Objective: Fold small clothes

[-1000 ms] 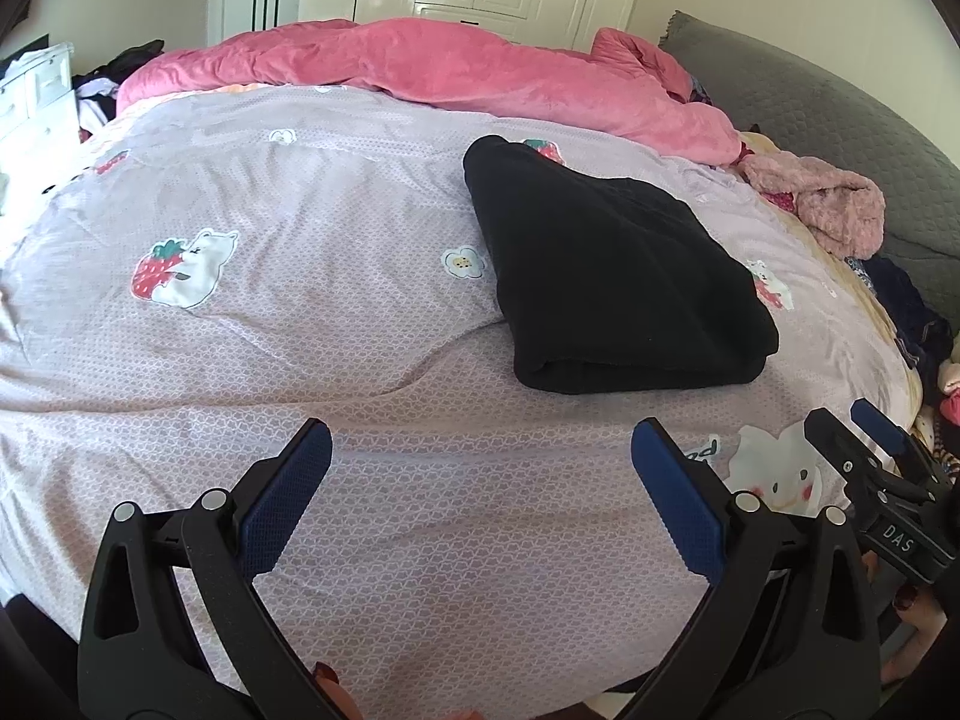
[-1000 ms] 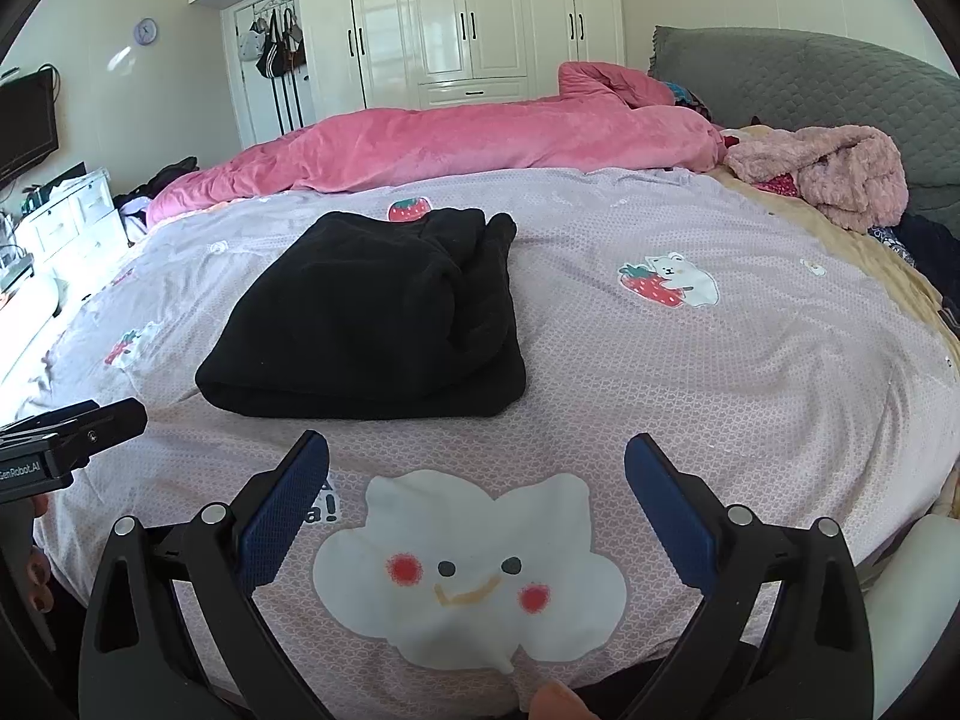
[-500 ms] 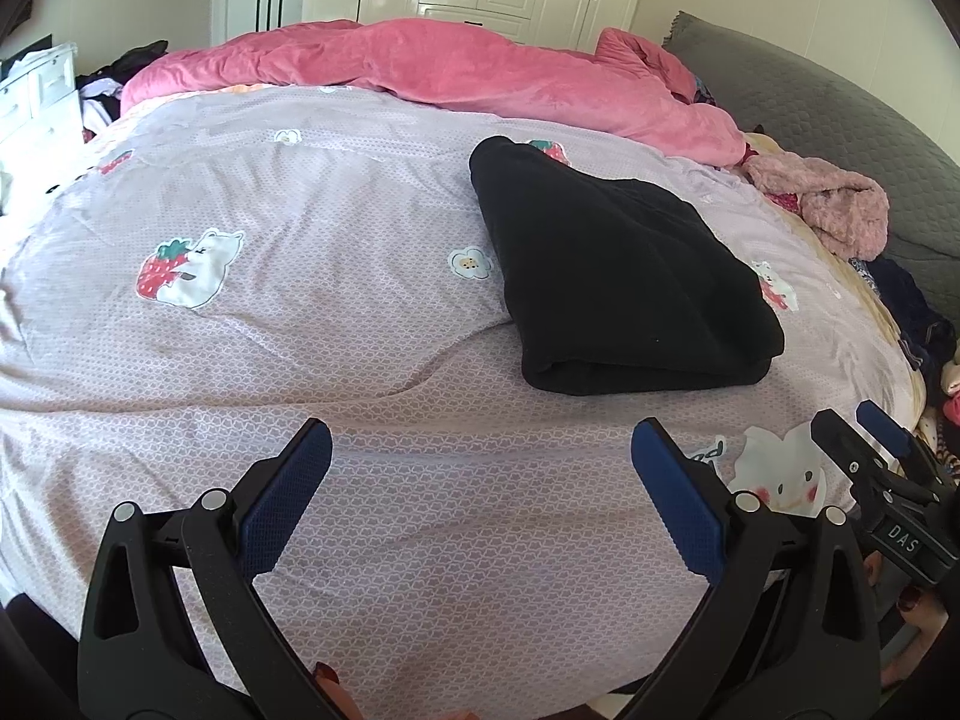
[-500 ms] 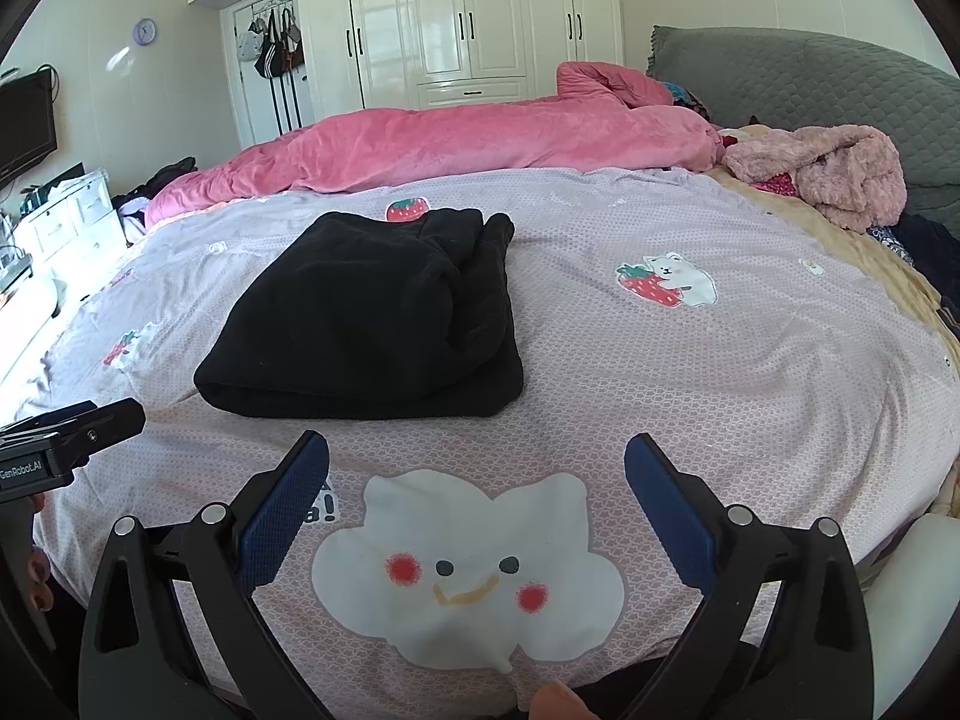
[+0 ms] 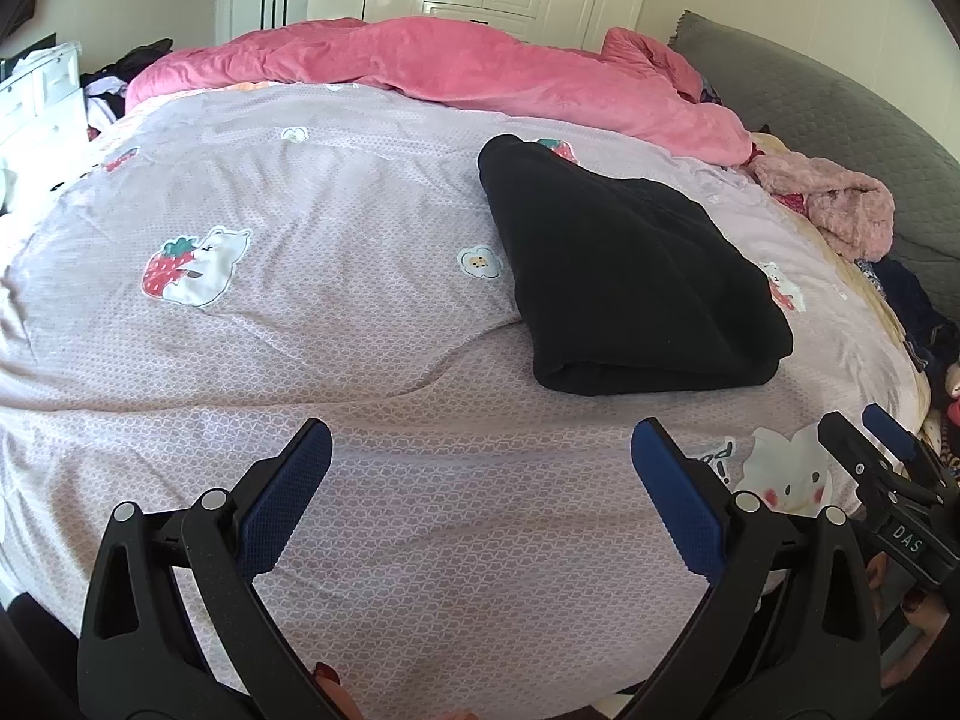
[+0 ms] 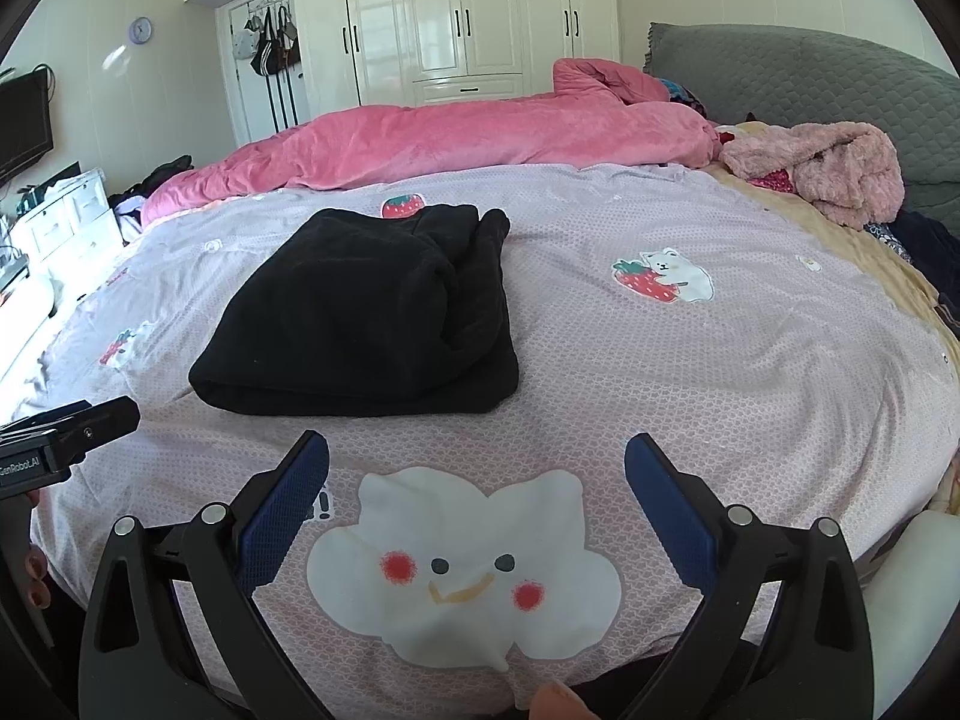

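Note:
A black garment (image 5: 624, 276) lies folded in a thick rectangle on the lilac patterned bedspread (image 5: 300, 312); it also shows in the right wrist view (image 6: 366, 318). My left gripper (image 5: 480, 474) is open and empty, held above the bedspread near the front edge, short of the garment and to its left. My right gripper (image 6: 477, 468) is open and empty, above a white cloud print (image 6: 468, 570), short of the garment. Each gripper shows at the edge of the other's view.
A pink duvet (image 6: 480, 138) is bunched along the far side of the bed. A fluffy pink garment (image 6: 828, 174) lies at the right by the grey headboard (image 6: 810, 72). White wardrobes stand behind; drawers and clutter stand at the left.
Both grippers stay open and nearly still; the left view has shifted slightly, so the garment sits a little further right and lower.

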